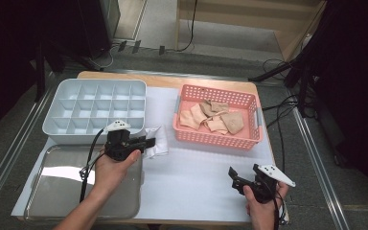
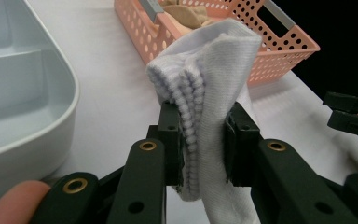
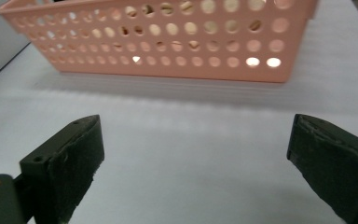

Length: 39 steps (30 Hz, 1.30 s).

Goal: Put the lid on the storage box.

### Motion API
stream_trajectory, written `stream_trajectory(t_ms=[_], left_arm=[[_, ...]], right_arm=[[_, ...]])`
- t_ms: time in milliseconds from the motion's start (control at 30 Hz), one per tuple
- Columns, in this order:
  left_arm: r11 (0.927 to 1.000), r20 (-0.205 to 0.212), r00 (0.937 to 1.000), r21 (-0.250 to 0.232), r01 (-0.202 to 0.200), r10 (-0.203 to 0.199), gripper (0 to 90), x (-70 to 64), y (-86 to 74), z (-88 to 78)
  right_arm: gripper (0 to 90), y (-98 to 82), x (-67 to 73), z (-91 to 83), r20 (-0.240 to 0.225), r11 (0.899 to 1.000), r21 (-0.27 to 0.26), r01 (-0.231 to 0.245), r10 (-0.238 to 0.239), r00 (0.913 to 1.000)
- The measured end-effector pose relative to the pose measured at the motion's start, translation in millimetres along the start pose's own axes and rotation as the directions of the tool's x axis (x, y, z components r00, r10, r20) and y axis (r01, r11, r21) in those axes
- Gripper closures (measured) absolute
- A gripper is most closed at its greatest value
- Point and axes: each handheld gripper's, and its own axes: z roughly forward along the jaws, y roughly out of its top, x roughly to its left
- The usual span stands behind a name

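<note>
My left claw (image 2: pixel 200 140) is clamped on the folded white sock (image 2: pixel 209 88), held just above the counter (image 1: pixel 196 182) between the grey divider tray (image 1: pixel 96 110) and pink basket (image 1: pixel 218 117). My right claw (image 3: pixel 191 154) gapes wide, holding nothing. Next, I judge, I carry the sock into 1 tray compartment.

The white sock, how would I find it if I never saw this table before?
Look for the pale divided box at the table's back left. Just in front of it, above the metal tray, the left gripper pinches a folded white sock. It is the one white cloth; the socks in the pink basket are tan.
</note>
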Motion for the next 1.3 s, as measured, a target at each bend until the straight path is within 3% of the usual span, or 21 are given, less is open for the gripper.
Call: stream_trajectory(t_ms=[200,400,933,1067,1200,1300], left_arm=[[0.9993,-0.001,0.9996,-0.024,-0.028,0.028,72.7,2.1,4.9,-3.0],[0.9984,-0.013,0.9995,-0.049,-0.028,0.028,72.7,6.9,13.5,-7.1],[0.9928,-0.063,0.9976,-0.118,0.021,-0.029,72.5,39.9,34.2,-24.7],[0.9904,-0.105,0.9943,-0.138,0.006,-0.021,72.5,49.6,40.4,-26.9],[0.9888,-0.131,0.9905,-0.148,0.021,-0.040,72.5,61.1,44.0,-25.9],[0.9899,-0.181,0.9830,-0.141,0.008,-0.033,72.5,69.2,43.4,-23.0]], right_arm=[[5.5,-6.5,-4.9,2.5,0.017,1.000,0.010,-0.024,0.024,0.9996],[9.2,-8.4,-2.1,2.3,0.004,1.000,0.007,-0.022,0.022,0.9997],[13.3,-10.2,-1.6,4.7,-0.011,1.000,0.012,-0.018,0.018,0.9998],[13.6,-10.4,-2.4,5.5,-0.014,1.000,0.015,-0.023,0.023,0.9996],[13.8,-10.6,-3.1,5.6,-0.016,0.999,0.019,-0.030,0.031,0.9994],[13.8,-10.7,-2.1,6.4,-0.018,1.000,0.023,-0.021,0.022,0.9996]])
